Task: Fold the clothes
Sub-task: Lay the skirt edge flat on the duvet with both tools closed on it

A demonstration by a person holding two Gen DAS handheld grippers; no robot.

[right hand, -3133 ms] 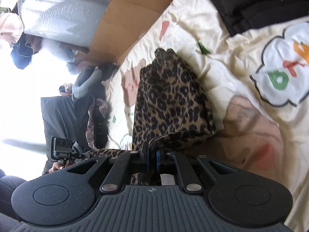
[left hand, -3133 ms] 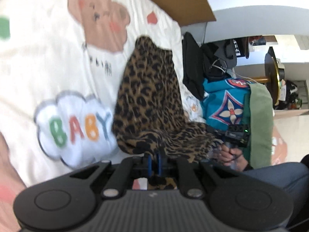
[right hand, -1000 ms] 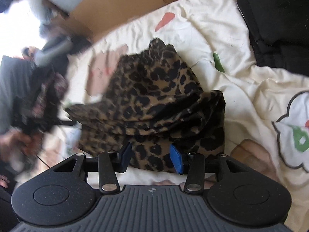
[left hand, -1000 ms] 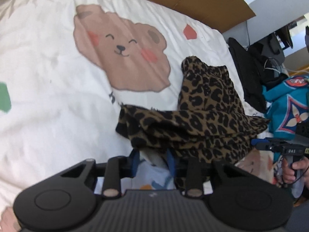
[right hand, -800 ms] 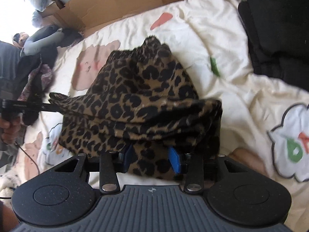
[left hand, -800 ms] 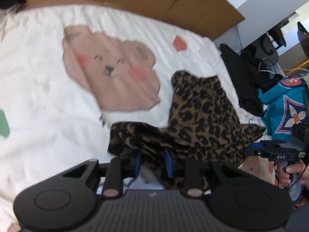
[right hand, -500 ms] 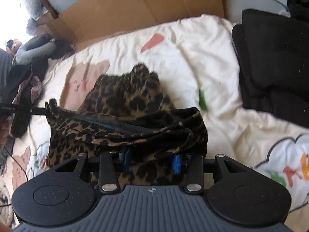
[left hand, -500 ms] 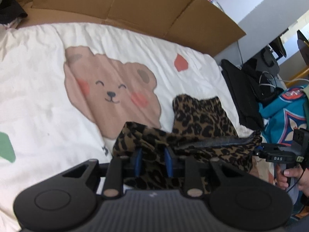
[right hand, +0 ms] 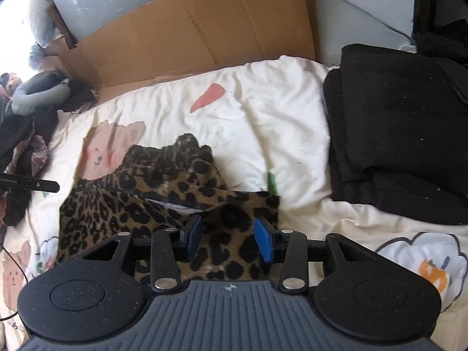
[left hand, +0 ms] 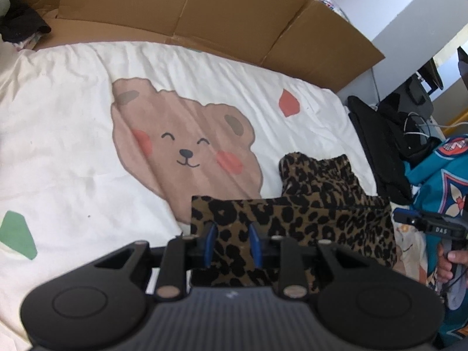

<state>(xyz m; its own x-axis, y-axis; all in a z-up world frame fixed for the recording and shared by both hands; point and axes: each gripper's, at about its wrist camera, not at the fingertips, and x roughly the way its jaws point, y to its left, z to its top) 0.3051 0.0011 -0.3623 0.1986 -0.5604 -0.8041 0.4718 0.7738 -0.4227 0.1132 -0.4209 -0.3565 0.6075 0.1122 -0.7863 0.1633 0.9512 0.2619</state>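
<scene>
A leopard-print garment (left hand: 307, 219) lies on the white bear-print blanket (left hand: 73, 161), folded over itself, its near edge straight. It also shows in the right wrist view (right hand: 140, 204). My left gripper (left hand: 231, 244) is open, its blue pads (left hand: 210, 242) apart over the garment's left near corner. My right gripper (right hand: 229, 241) is open, its blue pads (right hand: 264, 247) wide apart over the garment's right near corner. The cloth lies slack between each pair of fingers, not pinched.
Flattened cardboard (left hand: 204, 14) stands behind the blanket. A folded black garment pile (right hand: 400, 134) lies to the right. A teal patterned garment (left hand: 444, 181) and dark clothes (right hand: 20, 134) lie at the sides. The other gripper shows at the right edge (left hand: 430, 228).
Both grippers held the garment shut, carried its edge over to fold it, then opened. The cloth now lies flat, and the right pads are wider apart than half a second ago.
</scene>
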